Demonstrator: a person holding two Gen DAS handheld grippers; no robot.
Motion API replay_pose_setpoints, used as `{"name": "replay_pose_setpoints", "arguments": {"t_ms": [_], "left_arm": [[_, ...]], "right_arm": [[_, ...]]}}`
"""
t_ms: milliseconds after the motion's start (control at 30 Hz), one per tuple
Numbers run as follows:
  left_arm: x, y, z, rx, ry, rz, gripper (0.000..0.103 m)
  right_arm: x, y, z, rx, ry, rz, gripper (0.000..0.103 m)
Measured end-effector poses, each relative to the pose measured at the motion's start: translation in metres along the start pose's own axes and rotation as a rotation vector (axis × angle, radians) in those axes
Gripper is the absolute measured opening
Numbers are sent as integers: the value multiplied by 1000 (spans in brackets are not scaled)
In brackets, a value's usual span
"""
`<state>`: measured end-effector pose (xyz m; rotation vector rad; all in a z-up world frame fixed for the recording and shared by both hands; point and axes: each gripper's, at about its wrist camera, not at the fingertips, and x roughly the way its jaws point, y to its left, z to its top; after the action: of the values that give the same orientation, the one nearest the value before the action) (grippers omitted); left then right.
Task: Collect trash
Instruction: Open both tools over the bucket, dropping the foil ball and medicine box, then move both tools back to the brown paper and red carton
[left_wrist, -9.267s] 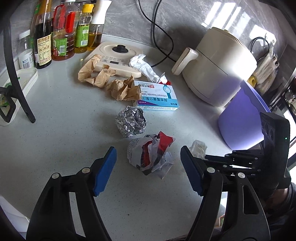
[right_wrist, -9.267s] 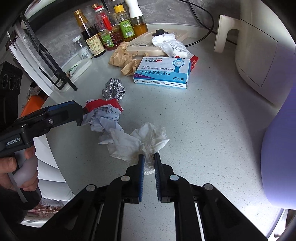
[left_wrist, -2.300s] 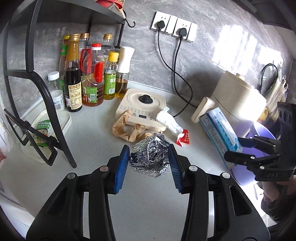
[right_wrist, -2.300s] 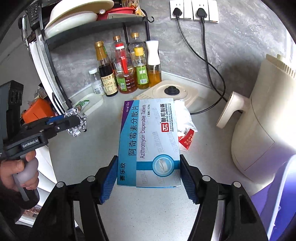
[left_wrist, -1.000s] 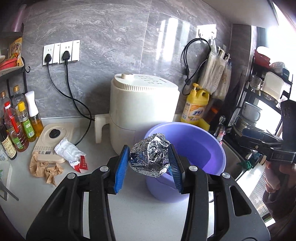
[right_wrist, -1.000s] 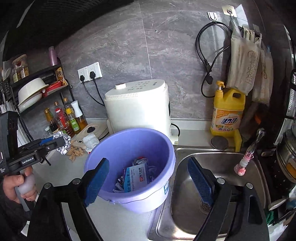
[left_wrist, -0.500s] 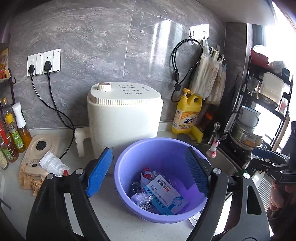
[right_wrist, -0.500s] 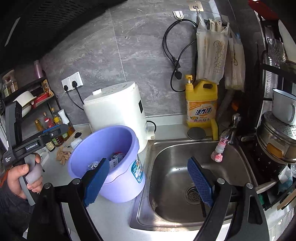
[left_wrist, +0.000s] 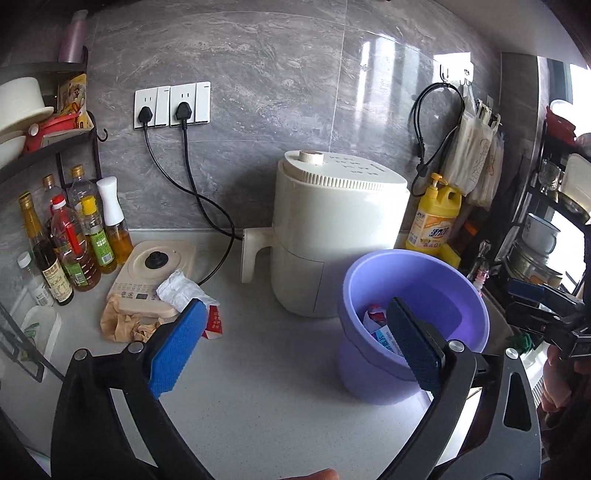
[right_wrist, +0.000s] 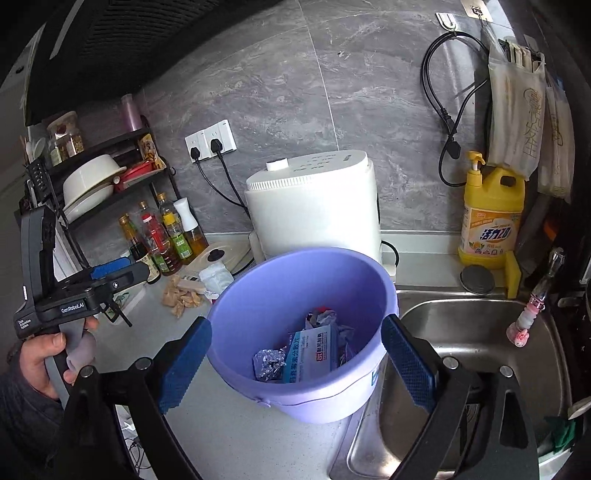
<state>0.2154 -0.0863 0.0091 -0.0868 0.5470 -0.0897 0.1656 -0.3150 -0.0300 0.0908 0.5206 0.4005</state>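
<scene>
A: How are the two claws seen, nearest first?

B: The left gripper (left_wrist: 291, 343) is seen spread wide, its blue pads having just been opened, and nothing is held between them. The right gripper (right_wrist: 295, 365) is likewise spread wide, its jaws just opened a little further, with nothing gripped; the round lilac plastic bucket (right_wrist: 236, 317) is framed between its pads without being touched.

A: Where is the collected trash found?

B: Inside that bucket a crumpled ball of silver foil (right_wrist: 269, 363) is seen lying against a blue-and-white cardboard medicine box (right_wrist: 314, 354), with crumpled red-and-white paper (right_wrist: 321, 314) behind them.

A: And what is left outside the bucket?

B: To the left of the bucket, on the pale speckled countertop (left_wrist: 266, 387), crumpled brown paper (left_wrist: 122, 325), a crumpled white wrapper (left_wrist: 181, 291) and a small red-and-white packet (left_wrist: 214, 323) are seen beside a flat cream induction cooker (left_wrist: 155, 273). Just behind the bucket a cream cylindrical air fryer (left_wrist: 336, 236) is stood; to its right a steel sink (right_wrist: 476, 354) is set.
</scene>
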Motion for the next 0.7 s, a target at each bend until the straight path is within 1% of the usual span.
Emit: {"name": "replay_pose_setpoints", "arguments": {"t_ms": [133, 333, 700], "left_arm": [[-10, 30, -7, -38, 6, 47, 97], [-20, 72, -16, -85, 8, 90, 97], [-25, 136, -21, -139, 6, 119, 97]], "right_arm": [[16, 27, 5, -37, 11, 45, 93], [41, 64, 9, -79, 44, 92, 94], [85, 126, 16, -147, 85, 125, 95]]}}
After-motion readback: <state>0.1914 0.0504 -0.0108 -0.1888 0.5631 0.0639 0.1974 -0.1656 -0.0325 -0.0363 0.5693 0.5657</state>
